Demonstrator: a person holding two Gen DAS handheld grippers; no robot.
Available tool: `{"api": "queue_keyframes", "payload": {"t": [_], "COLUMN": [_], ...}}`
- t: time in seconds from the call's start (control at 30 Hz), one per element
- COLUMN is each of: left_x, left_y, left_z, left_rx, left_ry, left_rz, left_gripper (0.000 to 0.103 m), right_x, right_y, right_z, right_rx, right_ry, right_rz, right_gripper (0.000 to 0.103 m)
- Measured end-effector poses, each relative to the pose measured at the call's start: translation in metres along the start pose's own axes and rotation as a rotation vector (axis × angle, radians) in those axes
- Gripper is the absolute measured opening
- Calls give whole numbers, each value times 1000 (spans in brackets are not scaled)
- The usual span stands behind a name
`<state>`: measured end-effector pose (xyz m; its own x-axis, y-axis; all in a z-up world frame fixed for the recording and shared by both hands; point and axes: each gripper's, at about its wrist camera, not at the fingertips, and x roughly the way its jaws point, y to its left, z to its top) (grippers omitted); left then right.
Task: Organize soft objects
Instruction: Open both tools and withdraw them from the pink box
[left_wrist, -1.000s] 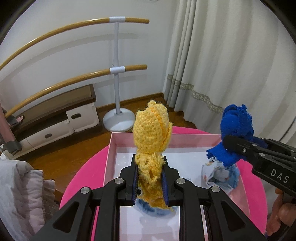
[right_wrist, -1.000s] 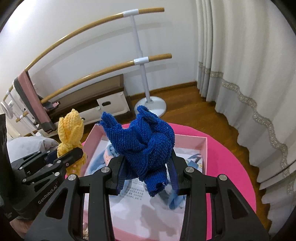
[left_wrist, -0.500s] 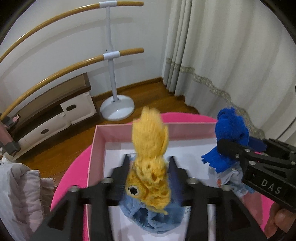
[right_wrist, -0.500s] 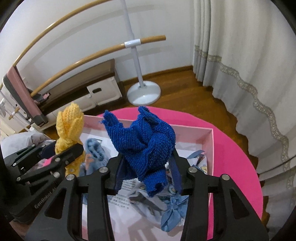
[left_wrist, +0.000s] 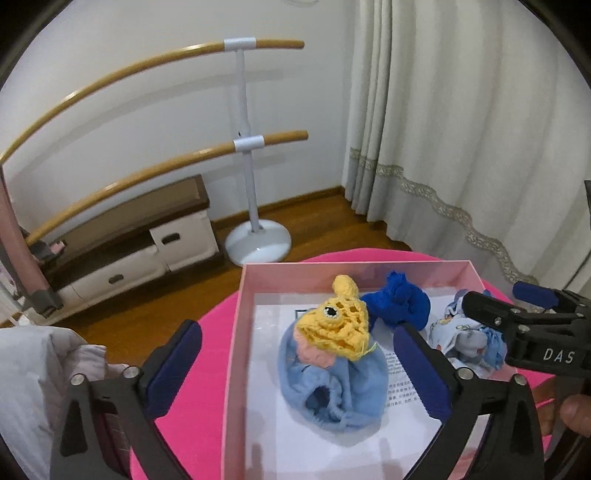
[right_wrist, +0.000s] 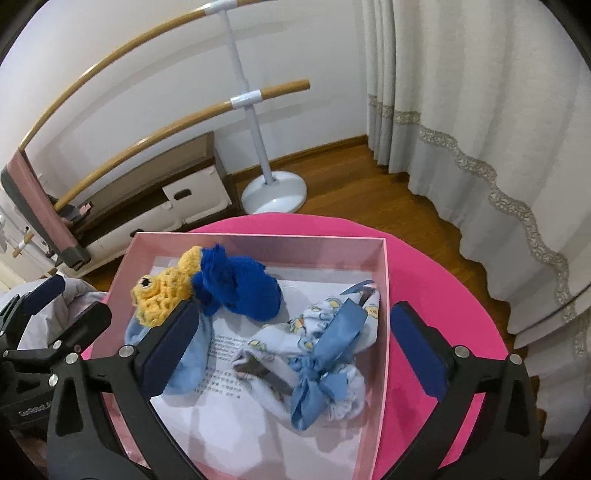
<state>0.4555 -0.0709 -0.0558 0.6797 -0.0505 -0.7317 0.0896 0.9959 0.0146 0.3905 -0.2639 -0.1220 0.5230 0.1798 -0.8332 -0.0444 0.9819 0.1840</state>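
Pink box (right_wrist: 384, 295) sits on the pink table (right_wrist: 443, 295); everything soft is inside it.

Largest piece: light-blue knit (left_wrist: 332, 376), floppy, lying mid-box on the paper sheet (left_wrist: 399, 435). I'd guess it's light and collapses under any pinch; take it by the elastic opening nearest me.

White printed cloth with the blue bow (right_wrist: 325, 354) lies on the box's right side. Thin and limp; the bow knot is probably the firmest hold.

Blue crochet (right_wrist: 243, 288) rests toward the far wall, touching the yellow crochet (right_wrist: 162, 291). Both are springy, light and not slippery; yarn loops could snag my pads. Pinch across the bulk, not a loose strand.

Yellow one lies on top of the light-blue knit, eye up. Lifting the knit would likely tip it off.

My left gripper (left_wrist: 295, 362) is opening, jaws wide, straddling the knit and the yellow piece without touching them. My right gripper (right_wrist: 291, 339) is opening too, spread over the white cloth, nothing pinched.
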Motion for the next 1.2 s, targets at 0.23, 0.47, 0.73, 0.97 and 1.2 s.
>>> {"api": "queue_keyframes", "payload": {"t": [0.23,0.47,0.73,0.97,1.2], "left_x": [-51,-99,-152,-187,-207], "left_y": [0,5,8,4,-2], "left_z": [-20,-46,-85,-121,-154], "left_rx": [4,8,12,11,9], "left_ry": [-62,-115,-179,-223,-231], "left_rz": [30,37,39,60,79], "left_gripper": [103,103,103,103,103], "right_x": [-49,-104,-157,-192,-210], "right_y": [10,25,29,31,45], "right_z": [-13,-39,-83,-112,-136], "right_rx": [-7,-14,-18,-10,-23], "right_ry": [-92,-184,-265,-331,-371], "right_rz": [7,30,37,27,17], "right_gripper": [103,103,103,103,103]}}
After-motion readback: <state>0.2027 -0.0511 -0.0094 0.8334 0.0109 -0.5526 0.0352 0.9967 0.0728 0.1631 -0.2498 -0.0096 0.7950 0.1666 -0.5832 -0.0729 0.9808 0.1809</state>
